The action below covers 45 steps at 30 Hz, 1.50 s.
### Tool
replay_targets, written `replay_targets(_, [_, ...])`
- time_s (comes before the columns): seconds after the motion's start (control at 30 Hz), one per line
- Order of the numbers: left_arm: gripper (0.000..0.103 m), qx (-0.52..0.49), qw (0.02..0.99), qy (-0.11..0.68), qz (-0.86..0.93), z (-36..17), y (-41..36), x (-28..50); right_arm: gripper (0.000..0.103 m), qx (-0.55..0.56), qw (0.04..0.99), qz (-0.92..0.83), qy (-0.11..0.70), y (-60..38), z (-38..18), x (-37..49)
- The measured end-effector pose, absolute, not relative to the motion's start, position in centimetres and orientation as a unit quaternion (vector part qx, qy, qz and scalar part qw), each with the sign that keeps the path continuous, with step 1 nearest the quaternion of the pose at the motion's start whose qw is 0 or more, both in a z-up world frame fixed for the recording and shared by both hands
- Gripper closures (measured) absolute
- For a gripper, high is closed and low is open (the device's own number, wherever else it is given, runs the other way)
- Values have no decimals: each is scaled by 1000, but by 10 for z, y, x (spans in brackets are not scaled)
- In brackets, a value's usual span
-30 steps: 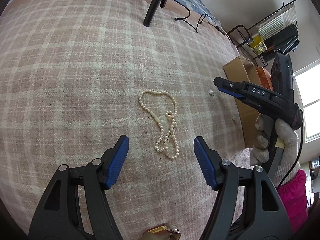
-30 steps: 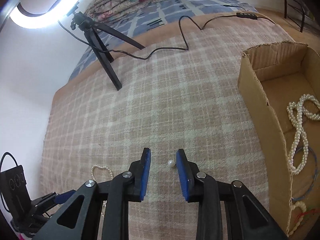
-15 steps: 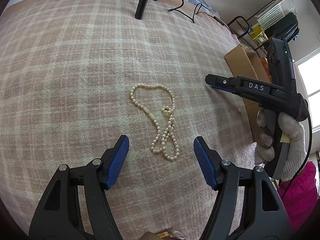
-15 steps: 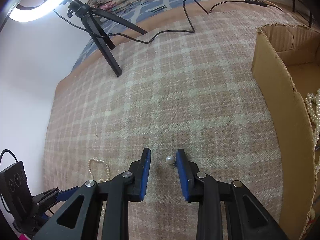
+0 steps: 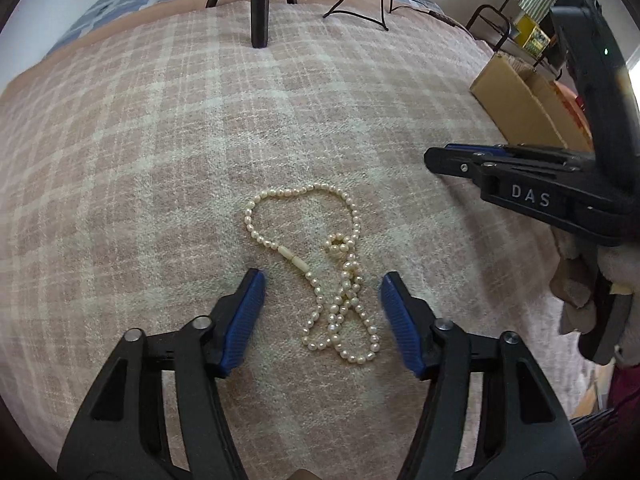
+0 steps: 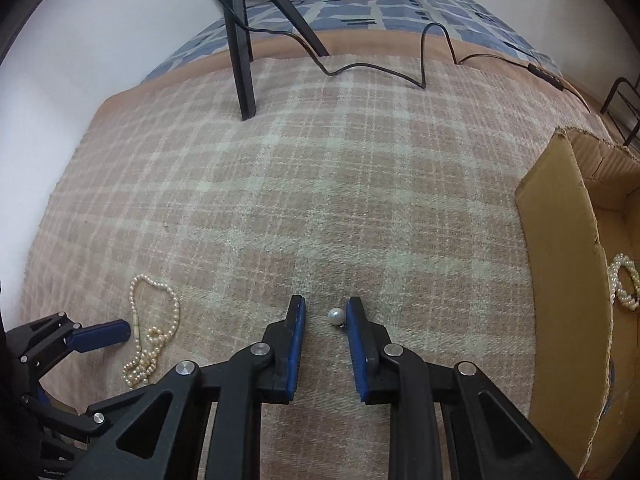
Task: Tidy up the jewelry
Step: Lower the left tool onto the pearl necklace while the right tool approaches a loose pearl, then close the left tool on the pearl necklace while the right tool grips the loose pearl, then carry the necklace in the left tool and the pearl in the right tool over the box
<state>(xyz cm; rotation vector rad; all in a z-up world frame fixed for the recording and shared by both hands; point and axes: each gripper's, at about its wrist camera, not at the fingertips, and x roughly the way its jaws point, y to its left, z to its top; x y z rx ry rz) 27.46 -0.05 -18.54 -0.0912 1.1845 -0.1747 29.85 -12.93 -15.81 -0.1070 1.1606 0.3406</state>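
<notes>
From the left wrist camera, the left tongs (image 5: 322, 294) stand wide apart over a pink-and-cream plaid blanket (image 5: 160, 140) on a bed. A tangled cream pearl necklace (image 5: 328, 280) lies on the blanket, its lower coil between the two blue pads and its loop reaching forward past them; neither pad touches it. The right tongs (image 5: 444, 158) reach in from the right, side-on, so I cannot tell here how they stand. A brown cardboard box (image 5: 516, 100) sits beyond them.

From the right wrist camera, the right tongs (image 6: 325, 312) are narrowly apart, with a single loose white pearl (image 6: 335, 315) on the blanket between the tips, just beside the right pad. The necklace (image 6: 152, 336) lies to the left, next to the left tongs (image 6: 100, 334). The cardboard box (image 6: 560, 264) at right holds a white pearl strand (image 6: 625, 286).
</notes>
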Motion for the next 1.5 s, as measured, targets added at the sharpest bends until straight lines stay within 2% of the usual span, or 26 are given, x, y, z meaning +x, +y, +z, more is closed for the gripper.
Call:
replay_targets(0.07, [59,-12,832,548,-80,-186,-4,274,83,-66,824,163,539,-126,-159,296])
replay_targets(0.13, [79,-15,835,544,-75,-185,1,275,84,-82,827,166,531,-125,-159,293])
replay_targets(0.2, [92,-31,835,544,-70,-185,10,277,85,-99,830,167,523,-123,-159,288])
replay_targets(0.23, [93,-39,835,545,-70,-185,14,277,86,-107,831,167,520,-121,-159,288])
replay_targets(0.4, [94,-55,835,542,-71,-181,22,274,94,-142,834,164,507,-116,-159,281])
replay_targets(0.7, [97,-85,845,523,-75,-161,33,267,95,-94,842,163,505,-130,-145,281])
replay_targets(1.5, [97,-148,877,445,-105,-81,43,258,95,-13,879,174,444,-183,-66,239])
